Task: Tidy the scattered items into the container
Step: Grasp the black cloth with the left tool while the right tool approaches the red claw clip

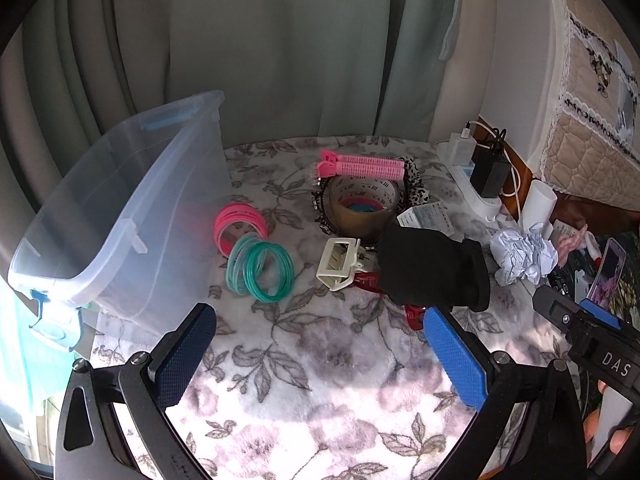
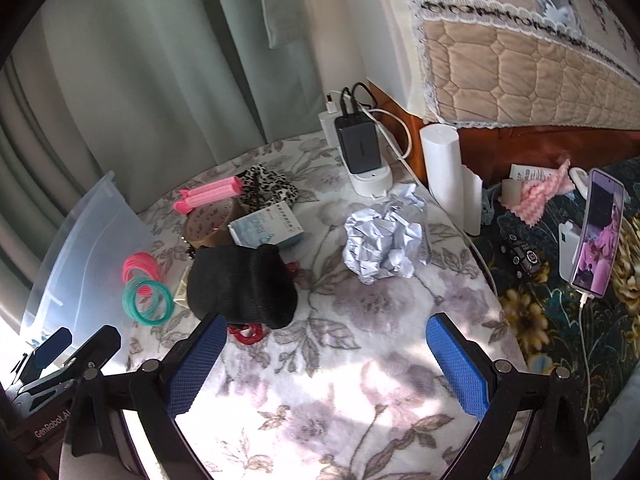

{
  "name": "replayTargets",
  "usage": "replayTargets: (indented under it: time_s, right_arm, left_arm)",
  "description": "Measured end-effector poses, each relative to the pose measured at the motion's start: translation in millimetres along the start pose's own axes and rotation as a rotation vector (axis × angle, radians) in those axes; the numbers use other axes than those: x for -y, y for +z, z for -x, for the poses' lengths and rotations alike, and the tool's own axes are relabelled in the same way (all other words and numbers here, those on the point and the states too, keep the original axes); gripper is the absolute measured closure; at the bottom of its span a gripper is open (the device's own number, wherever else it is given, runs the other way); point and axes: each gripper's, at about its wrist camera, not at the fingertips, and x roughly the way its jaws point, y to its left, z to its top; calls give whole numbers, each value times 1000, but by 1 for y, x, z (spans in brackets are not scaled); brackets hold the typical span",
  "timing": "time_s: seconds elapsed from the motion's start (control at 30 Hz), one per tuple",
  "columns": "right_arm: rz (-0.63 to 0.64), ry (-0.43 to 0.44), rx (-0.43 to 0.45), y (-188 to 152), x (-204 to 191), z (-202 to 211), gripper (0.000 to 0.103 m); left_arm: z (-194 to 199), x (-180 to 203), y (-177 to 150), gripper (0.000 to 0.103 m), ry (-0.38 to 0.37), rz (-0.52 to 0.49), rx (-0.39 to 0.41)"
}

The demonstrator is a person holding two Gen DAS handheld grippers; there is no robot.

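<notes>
The clear plastic container (image 1: 120, 216) stands at the left edge of the bench (image 1: 300, 360), which is covered with a floral cloth, and as far as its cloudy walls let me see, nothing lies inside it. The scattered items all lie out on the cloth, so by my judgement the bulk of the tidying is left to do.

Just beside the container lie a bundle of pink rings (image 1: 239, 227) and, touching it, a bundle of green rings (image 1: 260, 270). Farther back sit two pink hair rollers (image 1: 362, 168), a roll of brown tape (image 1: 362, 210) and a leopard-print scrunchie (image 1: 416, 186) bunched together. In the middle a black knit hat (image 1: 434, 268) lies slumped over a red item that I cannot make out, with a cream hair claw (image 1: 340, 264) touching its left side and a small white and blue box (image 2: 266, 226) just behind it. A ball of crumpled paper (image 2: 382, 244) lies to the right, apart from the rest.

The left gripper (image 1: 320, 354) hovers low over bare cloth with its jaws spread wide and nothing between them. The right gripper (image 2: 326, 364) is likewise spread and carries nothing, its left finger close to the hat's near edge.

The hat looks soft and floppy; the ring bundles look loose and may slip apart.
</notes>
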Motion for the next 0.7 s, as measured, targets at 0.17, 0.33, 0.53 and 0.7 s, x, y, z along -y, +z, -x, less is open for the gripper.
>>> replayTargets:
  time_s: [0.17,0.33,0.53,0.7]
  right_arm:
    - [-58,-3,-37,5,19,-20,5]
    - [-31,48,-57,7,10,-37,6]
    - [-48,39,-82,8,15,-51,6]
    - [-45,39,-87,10,15,-56,6]
  left_arm:
    - [-27,15,11,1,-54,-14,-32]
    - [-57,21,23,17,-121,16,-81]
    - [-83,29,25,35,-249,54,-144]
    - [-98,34,23,63,-342,92,-193]
